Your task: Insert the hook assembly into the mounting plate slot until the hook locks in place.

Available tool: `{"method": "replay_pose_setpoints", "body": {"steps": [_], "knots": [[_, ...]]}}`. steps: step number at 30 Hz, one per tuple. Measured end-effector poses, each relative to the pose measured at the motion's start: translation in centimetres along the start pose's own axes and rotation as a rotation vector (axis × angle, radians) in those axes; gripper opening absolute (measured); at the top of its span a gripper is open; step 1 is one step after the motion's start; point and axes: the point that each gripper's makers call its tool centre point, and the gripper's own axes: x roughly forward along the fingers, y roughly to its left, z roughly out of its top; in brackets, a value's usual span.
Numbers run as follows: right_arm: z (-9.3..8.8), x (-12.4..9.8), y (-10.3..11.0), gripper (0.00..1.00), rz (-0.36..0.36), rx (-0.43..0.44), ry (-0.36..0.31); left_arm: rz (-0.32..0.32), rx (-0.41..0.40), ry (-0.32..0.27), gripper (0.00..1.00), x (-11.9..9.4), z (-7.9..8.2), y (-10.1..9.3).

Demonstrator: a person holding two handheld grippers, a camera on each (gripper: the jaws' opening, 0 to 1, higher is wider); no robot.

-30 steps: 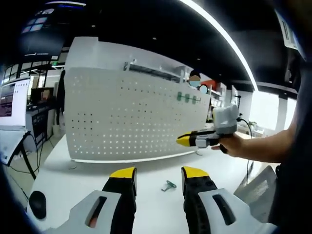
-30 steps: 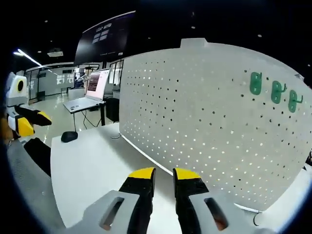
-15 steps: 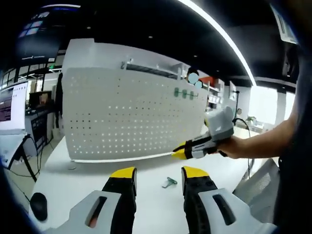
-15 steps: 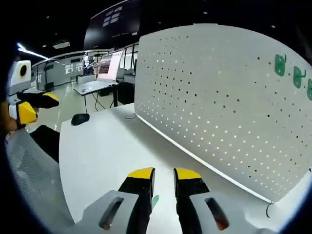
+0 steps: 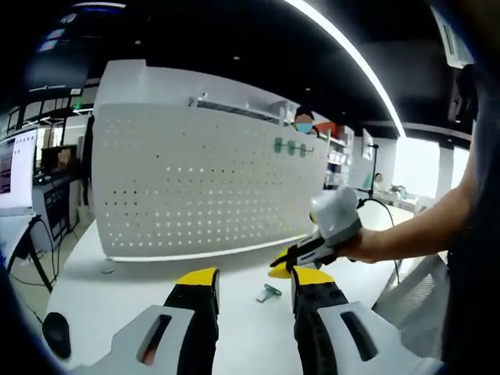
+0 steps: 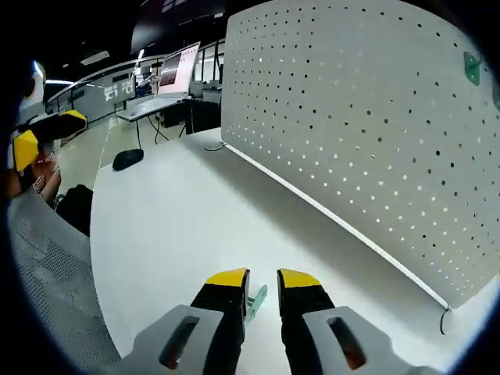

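A small green hook (image 5: 269,293) lies on the white table (image 5: 117,289) in front of the white pegboard (image 5: 195,187). My left gripper (image 5: 254,277) is open just short of it, with nothing between its jaws. My right gripper (image 5: 283,262), held in a hand, comes in from the right with its tips down close over the hook. In the right gripper view the hook (image 6: 256,299) shows in the narrow gap between the jaws of the right gripper (image 6: 262,279), still lying on the table. Three green hooks (image 5: 289,146) hang high on the pegboard (image 6: 375,117).
A black mouse (image 6: 127,158) sits at the table's far end, with a laptop (image 6: 176,74) on a stand behind it. A thin cable (image 6: 444,322) curls at the pegboard's foot. My left gripper (image 6: 39,133) shows at the left edge. Bare table (image 6: 180,226) stretches along the board.
My right gripper has come down from in front of the pegboard to the table, onto the green hook. The left gripper has barely moved.
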Motion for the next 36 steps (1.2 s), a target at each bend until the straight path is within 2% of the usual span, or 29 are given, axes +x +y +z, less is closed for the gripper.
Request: {"method": "replay_pose_setpoints", "body": {"steps": [3, 11, 24, 36], "knots": [[-0.7, 0.5, 0.2, 0.13, 0.009, 0.004, 0.029, -0.003, 0.019, 0.011, 0.37, 0.3, -0.2, 0.0], [-2.0, 1.6, 0.1, 0.10, 0.001, -0.005, 0.096, -0.020, -0.009, 0.021, 0.37, 0.9, -0.9, 0.2], [-2.8, 2.6, 0.1, 0.08, -0.006, -0.016, 0.153, -0.036, -0.038, 0.009, 0.37, 0.8, -0.9, 0.0], [-3.0, 2.7, 0.1, 0.04, -0.006, -0.030, 0.168, -0.044, -0.052, 0.008, 0.37, 0.8, -0.9, 0.0]]}}
